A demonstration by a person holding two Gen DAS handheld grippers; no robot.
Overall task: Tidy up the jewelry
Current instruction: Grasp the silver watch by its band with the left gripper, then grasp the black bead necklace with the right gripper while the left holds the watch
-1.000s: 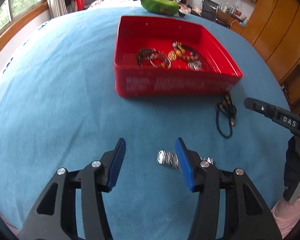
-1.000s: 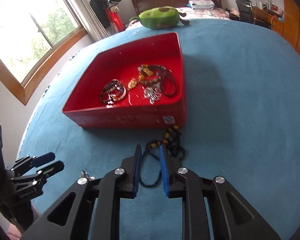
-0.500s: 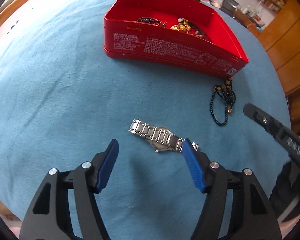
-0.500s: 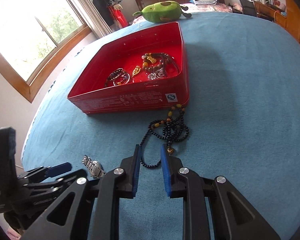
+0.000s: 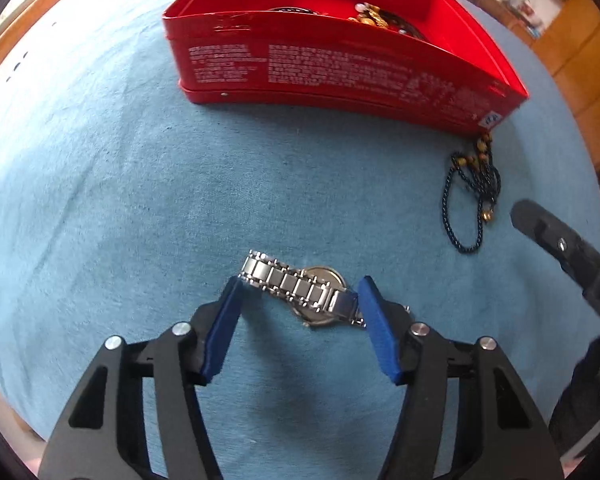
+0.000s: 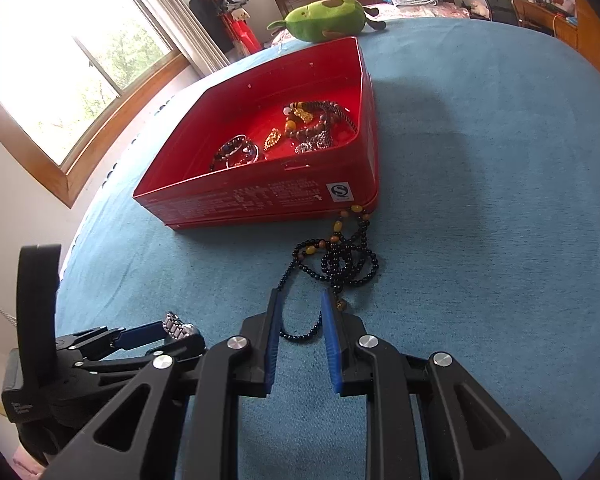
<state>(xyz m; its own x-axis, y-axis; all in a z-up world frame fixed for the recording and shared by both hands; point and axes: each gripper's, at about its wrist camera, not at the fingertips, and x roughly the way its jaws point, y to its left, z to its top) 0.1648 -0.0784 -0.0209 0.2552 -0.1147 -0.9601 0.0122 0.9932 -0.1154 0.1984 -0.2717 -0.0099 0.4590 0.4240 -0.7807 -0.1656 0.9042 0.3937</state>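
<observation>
A silver metal watch [image 5: 300, 290] lies on the blue cloth. My left gripper [image 5: 300, 292] is open, low over the cloth, with the watch between its blue pads; I cannot tell if they touch it. A black bead necklace [image 5: 470, 200] lies by the near right corner of the red tin box [image 5: 340, 72], which holds several bracelets and beads [image 6: 296, 132]. My right gripper [image 6: 300, 304] is open with a narrow gap, its tips around the near loop of the necklace [image 6: 336, 256]. The watch also shows in the right wrist view [image 6: 178, 326], beside the left gripper [image 6: 140, 336].
The table has a blue cloth [image 6: 480, 160]. A green plush toy [image 6: 328, 18] lies at its far edge behind the box. A window [image 6: 60, 60] is on the left and wooden cabinets [image 5: 580, 60] on the right.
My left gripper has dropped lower and moved forward so its pads now flank the watch. My right gripper has moved forward over the near loop of the necklace and opened slightly.
</observation>
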